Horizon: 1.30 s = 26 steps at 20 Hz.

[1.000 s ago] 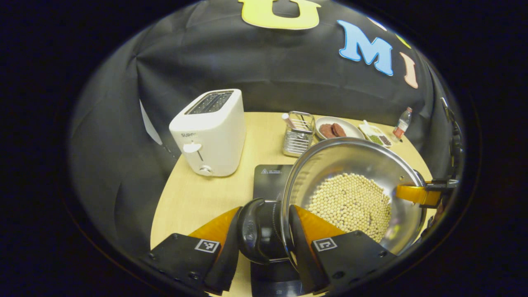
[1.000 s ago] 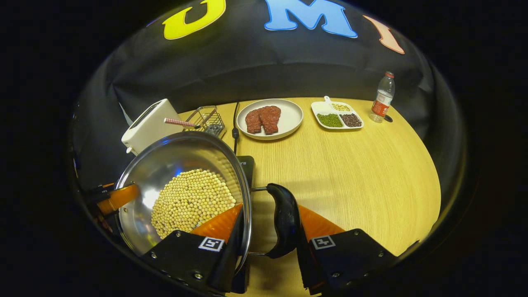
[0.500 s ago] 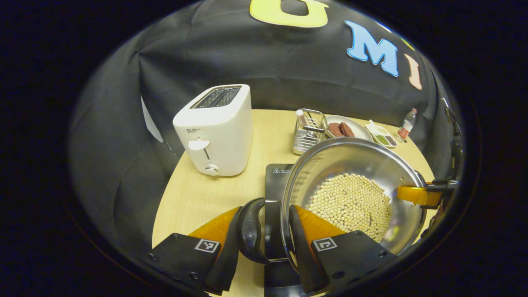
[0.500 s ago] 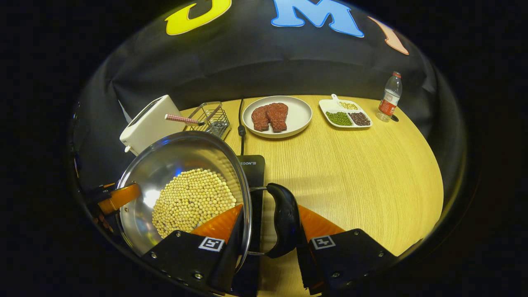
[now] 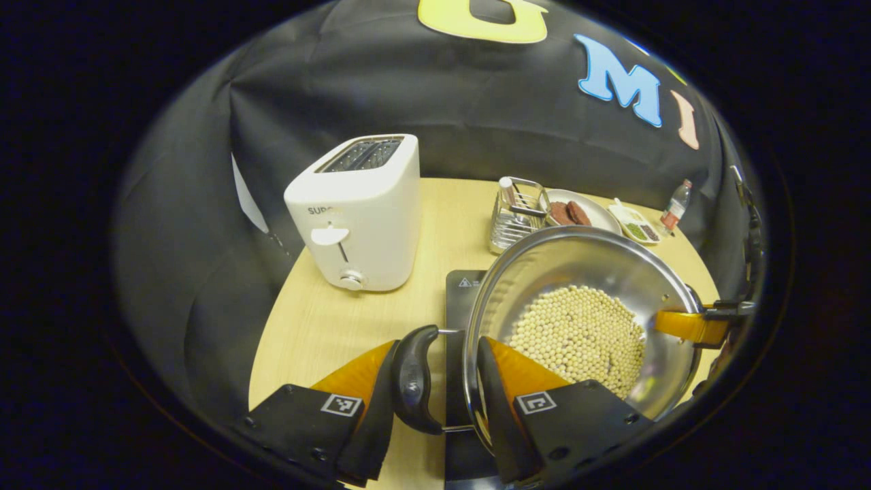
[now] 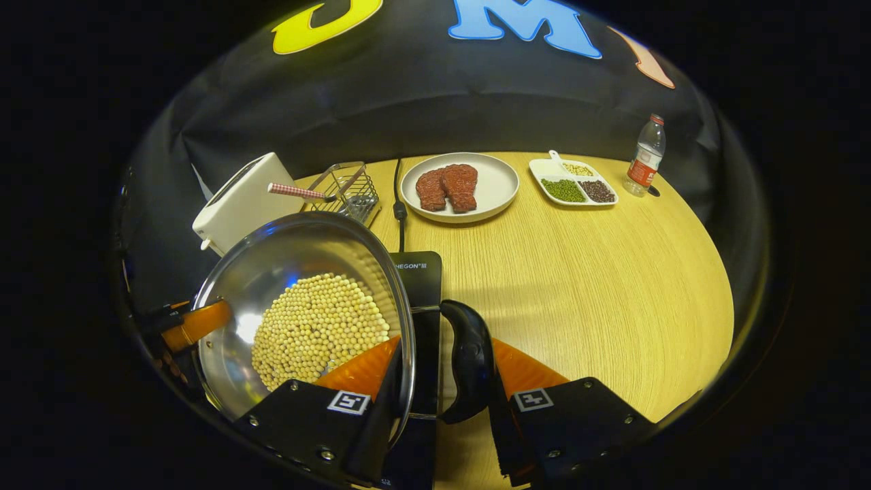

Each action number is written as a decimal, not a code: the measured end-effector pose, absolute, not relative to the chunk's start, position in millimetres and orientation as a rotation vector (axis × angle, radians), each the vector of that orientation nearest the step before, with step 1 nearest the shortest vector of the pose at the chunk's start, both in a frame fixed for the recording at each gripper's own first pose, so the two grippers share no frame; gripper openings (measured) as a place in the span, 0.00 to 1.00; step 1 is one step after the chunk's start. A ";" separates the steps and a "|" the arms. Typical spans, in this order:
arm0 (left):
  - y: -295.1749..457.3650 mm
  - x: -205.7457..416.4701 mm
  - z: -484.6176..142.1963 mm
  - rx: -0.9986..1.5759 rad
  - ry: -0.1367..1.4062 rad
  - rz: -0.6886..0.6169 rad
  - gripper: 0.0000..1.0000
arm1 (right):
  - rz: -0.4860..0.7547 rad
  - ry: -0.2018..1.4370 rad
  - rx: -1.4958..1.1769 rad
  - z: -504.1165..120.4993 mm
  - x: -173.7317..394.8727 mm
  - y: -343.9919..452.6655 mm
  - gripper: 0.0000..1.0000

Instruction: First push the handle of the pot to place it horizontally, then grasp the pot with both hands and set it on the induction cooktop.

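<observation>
Right gripper view: bottle [image 6: 644, 155] cap (left gripper view blurs it).

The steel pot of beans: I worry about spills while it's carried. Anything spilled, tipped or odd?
Nothing stands out. The round steel pot looks level, its pale yellow beans all inside, none on the light wooden table. The left gripper and right gripper each clamp a black side handle.
</observation>
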<state>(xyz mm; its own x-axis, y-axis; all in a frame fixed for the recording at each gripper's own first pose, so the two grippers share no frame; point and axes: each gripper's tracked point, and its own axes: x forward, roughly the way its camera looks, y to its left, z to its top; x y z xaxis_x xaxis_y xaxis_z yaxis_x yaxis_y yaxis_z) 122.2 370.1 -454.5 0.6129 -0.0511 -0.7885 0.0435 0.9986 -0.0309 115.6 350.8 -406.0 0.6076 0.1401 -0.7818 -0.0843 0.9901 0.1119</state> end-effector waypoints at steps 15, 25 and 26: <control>395.1 104.1 -417.6 -0.112 0.805 0.068 1.00 | 0.194 0.760 0.090 -374.6 126.7 348.2 0.94; 338.2 104.4 -250.8 -0.084 0.493 0.071 0.99 | 0.223 0.483 0.074 -246.6 119.4 283.9 0.93; 318.9 105.9 -236.0 -0.086 0.465 0.055 0.98 | 0.222 0.459 0.065 -232.1 116.5 273.3 0.93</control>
